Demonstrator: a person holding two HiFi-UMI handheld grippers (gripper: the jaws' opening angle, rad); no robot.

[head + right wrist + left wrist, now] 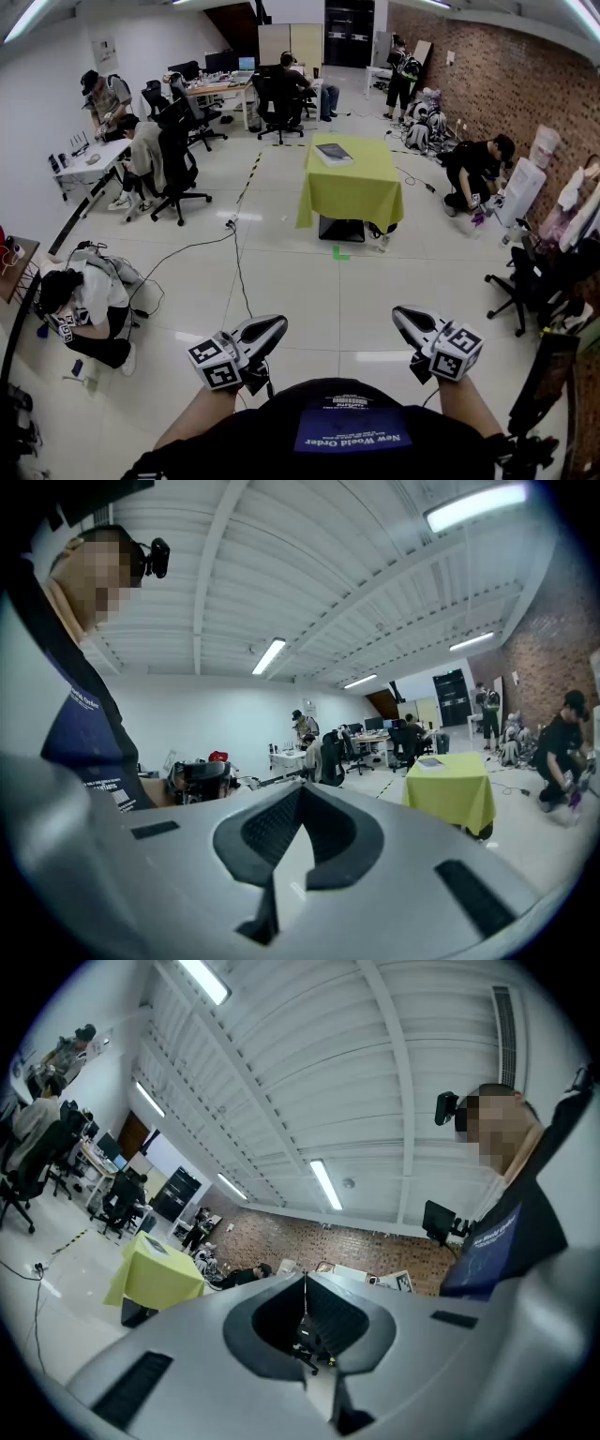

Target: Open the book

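Observation:
A closed book (334, 153) with a dark cover lies flat on a small table under a yellow-green cloth (354, 187), far ahead across the floor. Both grippers are held low in front of the person, well short of the table. My left gripper (278, 324) is shut with nothing between its jaws, and so is my right gripper (397, 315). In the left gripper view the pads meet at the left gripper (304, 1277), and the table (155, 1277) shows small at the left. In the right gripper view the right gripper (301, 789) is shut, with the table (455, 794) and book (430, 761) at the right.
White tiled floor lies between me and the table, with a black cable (240, 272) and a green tape mark (339, 252) on it. A person crouches at the left (80, 305), another at the right (473, 169). Desks and office chairs (173, 164) stand at the back left, a brick wall on the right.

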